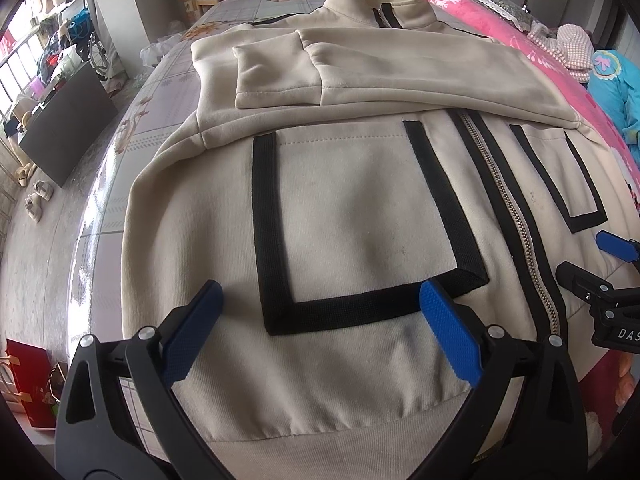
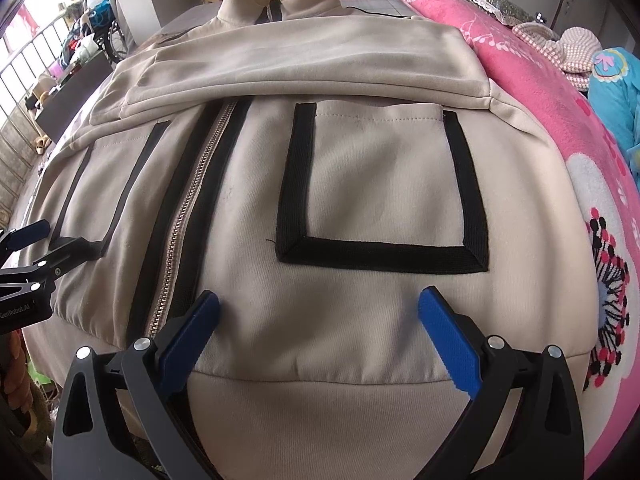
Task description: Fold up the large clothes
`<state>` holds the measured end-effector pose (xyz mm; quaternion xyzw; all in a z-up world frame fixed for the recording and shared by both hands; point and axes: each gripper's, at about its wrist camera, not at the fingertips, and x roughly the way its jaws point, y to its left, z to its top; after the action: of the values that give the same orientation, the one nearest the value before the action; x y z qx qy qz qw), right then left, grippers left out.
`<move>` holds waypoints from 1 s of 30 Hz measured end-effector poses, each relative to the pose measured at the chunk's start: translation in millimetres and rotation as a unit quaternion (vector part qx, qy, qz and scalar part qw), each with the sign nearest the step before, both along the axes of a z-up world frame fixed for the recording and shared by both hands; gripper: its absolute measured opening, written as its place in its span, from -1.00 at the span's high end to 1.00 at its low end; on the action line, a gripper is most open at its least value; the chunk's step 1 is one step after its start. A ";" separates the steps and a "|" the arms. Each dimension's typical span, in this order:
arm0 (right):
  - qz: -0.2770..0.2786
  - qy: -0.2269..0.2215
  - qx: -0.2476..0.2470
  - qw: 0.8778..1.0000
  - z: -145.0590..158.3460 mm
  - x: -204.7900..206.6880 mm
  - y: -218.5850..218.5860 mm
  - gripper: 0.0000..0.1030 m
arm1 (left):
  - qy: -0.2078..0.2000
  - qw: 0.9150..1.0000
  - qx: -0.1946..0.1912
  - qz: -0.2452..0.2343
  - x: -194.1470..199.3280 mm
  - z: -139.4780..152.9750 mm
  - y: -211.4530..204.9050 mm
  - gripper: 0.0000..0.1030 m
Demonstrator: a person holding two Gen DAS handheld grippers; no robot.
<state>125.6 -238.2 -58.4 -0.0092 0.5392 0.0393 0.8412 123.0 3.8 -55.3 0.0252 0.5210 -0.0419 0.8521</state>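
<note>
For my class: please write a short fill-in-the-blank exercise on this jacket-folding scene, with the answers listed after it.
1. Both sleeves of the beige jacket lie folded across its ____.
2. The jacket's zipper is ____.
3. The left gripper and the right gripper both have their jaws ____.
4. The pocket outlines are ____ in colour.

Answers: chest; closed; open; black

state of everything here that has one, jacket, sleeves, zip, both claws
beige zip-front jacket with black trim: laid flat, front up, on the bed
sleeves: both folded across the chest
metal zipper: closed
left claw: open, above the hem
right claw: open, above the hem
</note>
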 end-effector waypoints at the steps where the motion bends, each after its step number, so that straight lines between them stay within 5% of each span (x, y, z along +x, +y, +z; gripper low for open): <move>1: 0.000 0.000 0.000 1.000 -0.1 -0.2 -0.1 -0.88 | 0.001 1.000 0.000 0.000 0.2 -0.1 0.0 -0.85; 30: 0.000 -0.007 0.000 1.000 0.1 -1.5 -0.9 -0.88 | 0.004 1.000 0.004 0.017 0.2 -0.7 -2.6 -0.86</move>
<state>124.1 -239.2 -58.3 -0.0090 0.5337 0.0390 0.8447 123.2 1.2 -56.0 0.0194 0.5248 -0.0249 0.8506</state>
